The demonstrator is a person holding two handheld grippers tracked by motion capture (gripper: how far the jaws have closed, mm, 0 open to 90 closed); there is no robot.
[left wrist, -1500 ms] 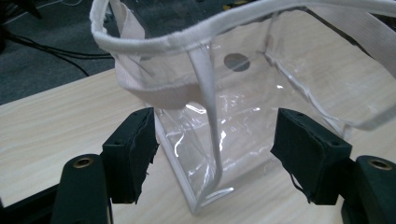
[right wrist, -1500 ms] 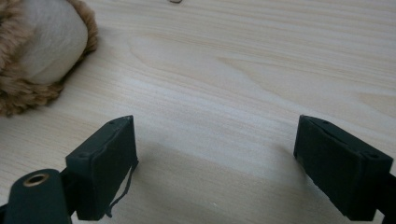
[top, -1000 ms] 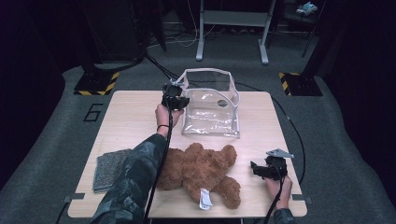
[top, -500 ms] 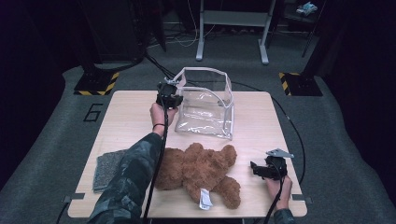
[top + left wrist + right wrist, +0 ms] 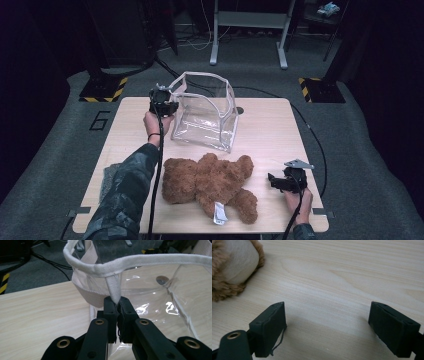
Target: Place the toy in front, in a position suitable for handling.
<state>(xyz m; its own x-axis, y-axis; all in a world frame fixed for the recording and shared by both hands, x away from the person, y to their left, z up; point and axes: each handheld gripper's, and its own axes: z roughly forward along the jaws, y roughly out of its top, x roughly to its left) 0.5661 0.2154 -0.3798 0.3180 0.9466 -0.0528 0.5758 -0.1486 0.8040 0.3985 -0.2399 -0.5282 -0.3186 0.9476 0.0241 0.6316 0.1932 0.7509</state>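
The left gripper (image 5: 117, 305) is clamped on the white fabric rim of the clear bag (image 5: 205, 112), which stands open toward the tabletop's far edge, left of centre. The right gripper (image 5: 281, 182) rests near the front right corner, jaws spread and empty, just right of the teddy bear (image 5: 210, 182).

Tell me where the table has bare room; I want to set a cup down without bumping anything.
Free: the right strip between the clear bag and the right gripper, and the left edge beside the left gripper, which pinches the bag's tab. Crowded: the front, where the teddy bear and grey cloth lie.
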